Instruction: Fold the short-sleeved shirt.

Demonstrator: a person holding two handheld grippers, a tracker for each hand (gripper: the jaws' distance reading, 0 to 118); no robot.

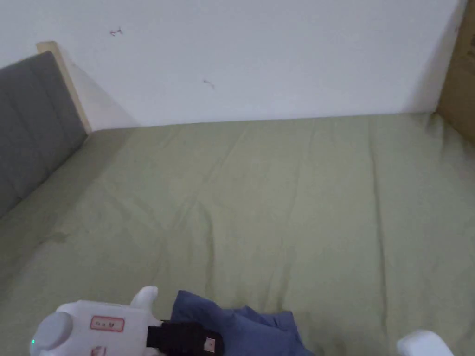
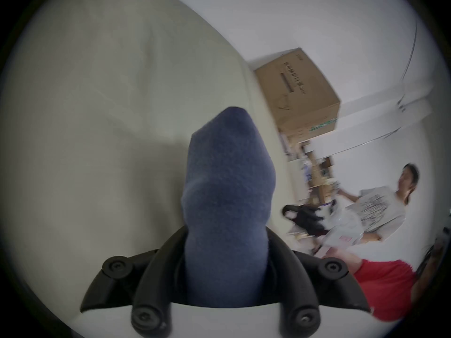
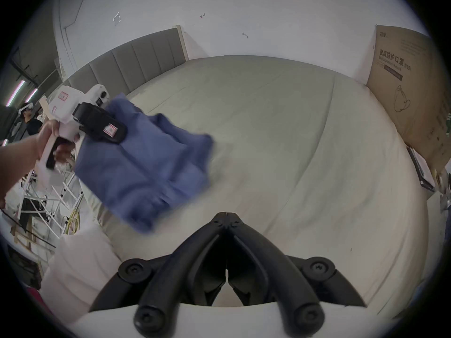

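A blue short-sleeved shirt [image 1: 246,327] hangs bunched at the near edge of the bed, held by my left gripper [image 1: 199,340]. In the left gripper view a thick roll of the blue shirt [image 2: 224,197] fills the space between the black jaws, which press on it. The right gripper view shows the shirt [image 3: 144,162] dangling in the air over the bed's near left corner, with the left gripper [image 3: 114,133] clamped on its top. My right gripper [image 3: 225,217] stands shut with nothing in it, low over the sheet to the right of the shirt.
A pale green sheet covers the bed [image 1: 278,208], with a grey headboard [image 1: 28,125] at the left and a white wall behind. A cardboard box [image 1: 459,74] leans at the right. Other people [image 2: 380,204] stand beyond the bed.
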